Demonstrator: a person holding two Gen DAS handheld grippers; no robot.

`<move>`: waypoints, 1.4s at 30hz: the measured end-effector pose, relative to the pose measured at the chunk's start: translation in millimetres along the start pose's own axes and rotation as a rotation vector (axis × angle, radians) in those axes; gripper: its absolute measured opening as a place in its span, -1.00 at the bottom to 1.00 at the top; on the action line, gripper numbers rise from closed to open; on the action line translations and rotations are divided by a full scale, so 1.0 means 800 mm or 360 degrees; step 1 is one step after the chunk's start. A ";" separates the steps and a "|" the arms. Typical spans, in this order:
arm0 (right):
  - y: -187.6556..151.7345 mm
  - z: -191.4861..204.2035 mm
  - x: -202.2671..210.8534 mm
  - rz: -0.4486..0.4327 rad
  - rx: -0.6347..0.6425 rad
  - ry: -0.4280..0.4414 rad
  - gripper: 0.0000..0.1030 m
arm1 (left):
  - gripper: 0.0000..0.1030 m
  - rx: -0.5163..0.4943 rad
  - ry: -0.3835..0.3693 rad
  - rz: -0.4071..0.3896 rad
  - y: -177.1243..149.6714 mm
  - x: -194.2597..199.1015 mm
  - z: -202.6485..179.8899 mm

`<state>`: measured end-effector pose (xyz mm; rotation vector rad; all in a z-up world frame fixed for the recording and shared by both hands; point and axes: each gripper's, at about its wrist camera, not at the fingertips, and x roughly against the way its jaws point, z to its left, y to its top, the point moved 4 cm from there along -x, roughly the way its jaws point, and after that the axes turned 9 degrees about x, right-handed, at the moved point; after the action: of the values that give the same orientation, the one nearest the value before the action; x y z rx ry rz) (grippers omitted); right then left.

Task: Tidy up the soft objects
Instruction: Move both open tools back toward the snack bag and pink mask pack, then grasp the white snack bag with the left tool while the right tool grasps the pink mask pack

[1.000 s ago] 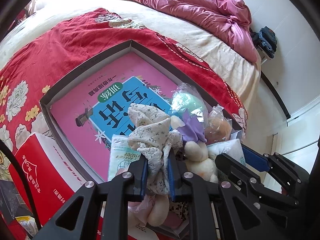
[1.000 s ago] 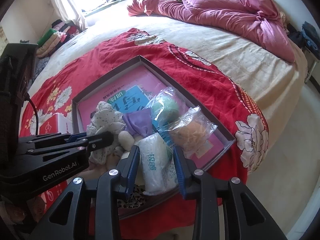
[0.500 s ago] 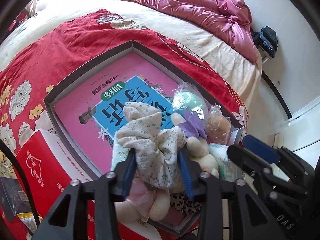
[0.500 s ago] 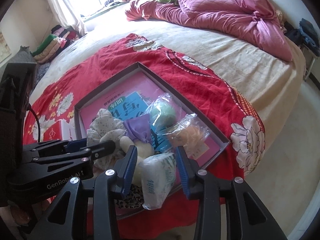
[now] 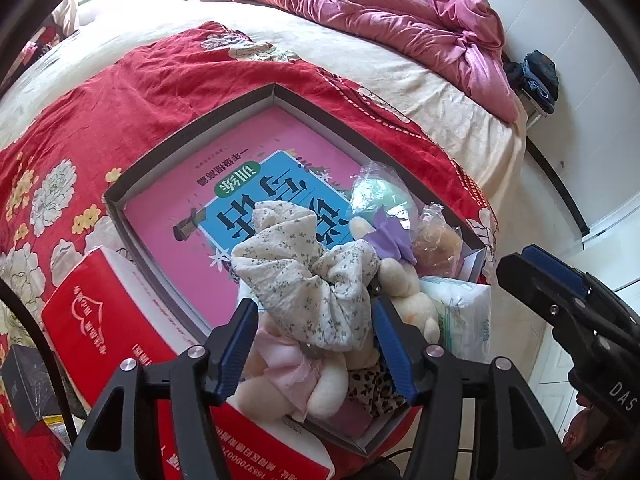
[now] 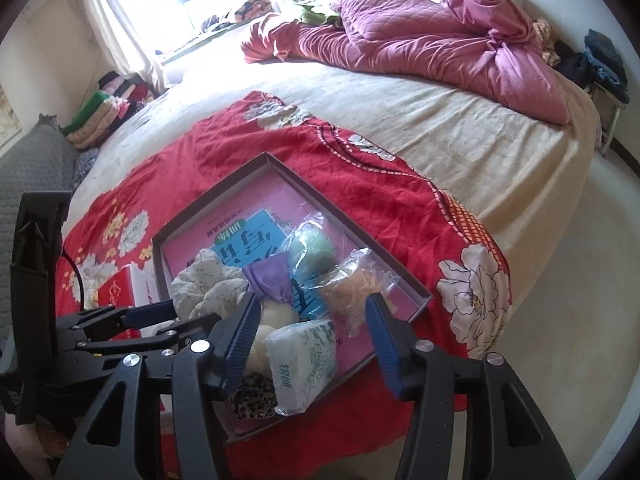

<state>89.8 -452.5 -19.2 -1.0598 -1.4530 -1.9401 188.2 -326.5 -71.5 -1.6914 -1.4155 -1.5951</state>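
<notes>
The left tool stands parted, its jaws just opened off the floral cloth lying loose between them. The right tool, likewise just opened, frames the freed tissue pack. Both rest in the shallow box on the bed's red blanket.

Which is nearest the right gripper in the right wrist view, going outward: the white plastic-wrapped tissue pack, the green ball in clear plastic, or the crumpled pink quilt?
1. White plastic-wrapped tissue pack, between the open jaws of the right gripper, at the tray's near corner.
2. Green ball in clear plastic, mid-tray.
3. Crumpled pink quilt, at the bed's far end.
</notes>
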 end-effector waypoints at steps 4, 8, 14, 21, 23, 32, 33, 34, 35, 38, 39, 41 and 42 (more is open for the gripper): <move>0.001 0.006 0.009 -0.0020 0.0005 0.0009 0.12 | 0.33 0.0002 -0.0022 -0.0047 -0.004 0.018 0.001; 0.006 0.018 0.024 -0.0064 0.0025 0.0037 0.21 | 0.44 0.0034 -0.0036 -0.0111 -0.016 0.052 0.008; 0.015 0.068 0.056 -0.0146 0.0143 0.0129 0.24 | 0.50 0.0097 -0.0013 -0.0227 -0.042 0.116 0.041; 0.005 0.161 0.080 -0.0171 0.0347 0.0305 0.27 | 0.51 0.0250 0.0123 -0.0349 -0.087 0.190 0.121; 0.000 0.186 0.085 -0.0171 0.0392 0.0351 0.28 | 0.51 0.0298 0.0176 -0.0376 -0.103 0.207 0.150; -0.062 0.315 0.082 -0.0019 0.0616 0.0551 0.37 | 0.51 0.0500 0.0288 -0.0344 -0.174 0.226 0.265; -0.072 0.328 0.076 0.0018 0.0635 0.0568 0.38 | 0.51 0.0522 0.0280 -0.0330 -0.180 0.223 0.276; -0.083 0.342 0.069 0.0062 0.0652 0.0586 0.38 | 0.51 0.0548 0.0268 -0.0314 -0.186 0.219 0.286; -0.092 0.351 0.064 0.0090 0.0667 0.0587 0.38 | 0.51 0.0565 0.0249 -0.0294 -0.191 0.214 0.296; -0.119 0.378 0.039 0.0186 0.0726 0.0550 0.38 | 0.51 0.0570 0.0207 -0.0271 -0.198 0.203 0.312; -0.125 0.382 0.033 0.0200 0.0736 0.0540 0.38 | 0.51 0.0565 0.0198 -0.0257 -0.197 0.197 0.315; -0.139 0.390 0.013 0.0266 0.0759 0.0498 0.38 | 0.51 0.0536 0.0192 -0.0219 -0.196 0.184 0.322; -0.147 0.396 0.001 0.0301 0.0776 0.0490 0.38 | 0.51 0.0531 0.0187 -0.0206 -0.195 0.180 0.323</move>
<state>91.8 -115.3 -43.3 -0.6196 -1.4806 -1.4345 154.9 6.4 -58.1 -1.3185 -1.6515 -1.4013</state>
